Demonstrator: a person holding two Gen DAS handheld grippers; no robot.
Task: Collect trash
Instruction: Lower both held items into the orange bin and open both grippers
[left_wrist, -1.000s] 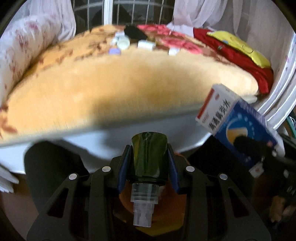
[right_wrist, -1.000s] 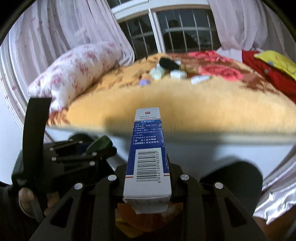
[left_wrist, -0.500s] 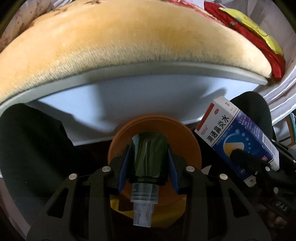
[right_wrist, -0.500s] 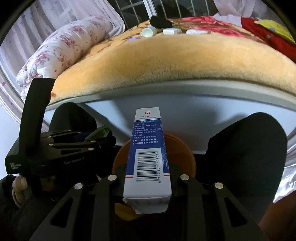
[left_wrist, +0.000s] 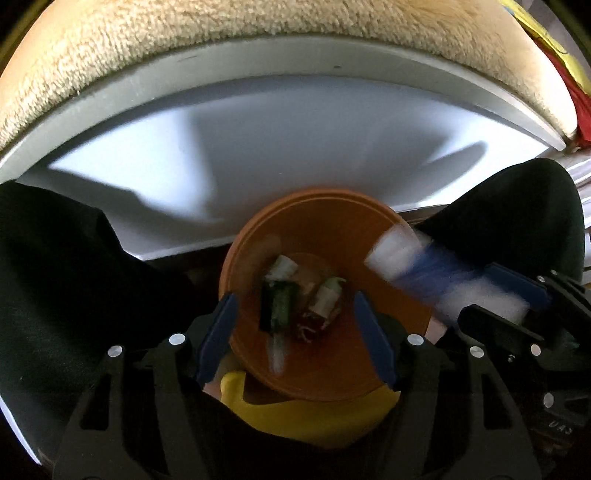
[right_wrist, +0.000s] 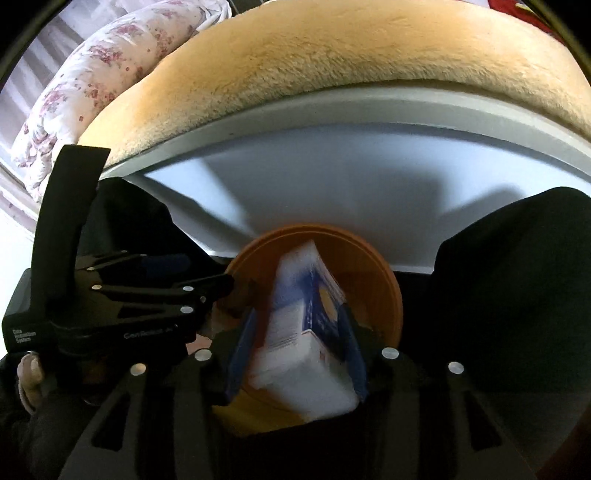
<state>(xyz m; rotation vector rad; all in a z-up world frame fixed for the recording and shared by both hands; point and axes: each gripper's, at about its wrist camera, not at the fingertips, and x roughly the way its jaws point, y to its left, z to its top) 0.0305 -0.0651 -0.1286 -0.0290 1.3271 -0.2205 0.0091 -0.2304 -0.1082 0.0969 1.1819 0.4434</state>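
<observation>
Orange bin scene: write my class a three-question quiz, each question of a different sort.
1. True or false: the left gripper is open.
2. What lies between the fingers of the right gripper? A) blue-and-white box B) pillow C) blanket
3. Fill in: the dark green bottle lies inside the orange ____.

Key: 1 true. 2 A, the blue-and-white box. 3 bin.

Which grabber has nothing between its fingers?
The left gripper: its blue fingers stand wide apart above the orange bin, holding nothing. The right gripper has the blue-and-white box between its fingers.
</observation>
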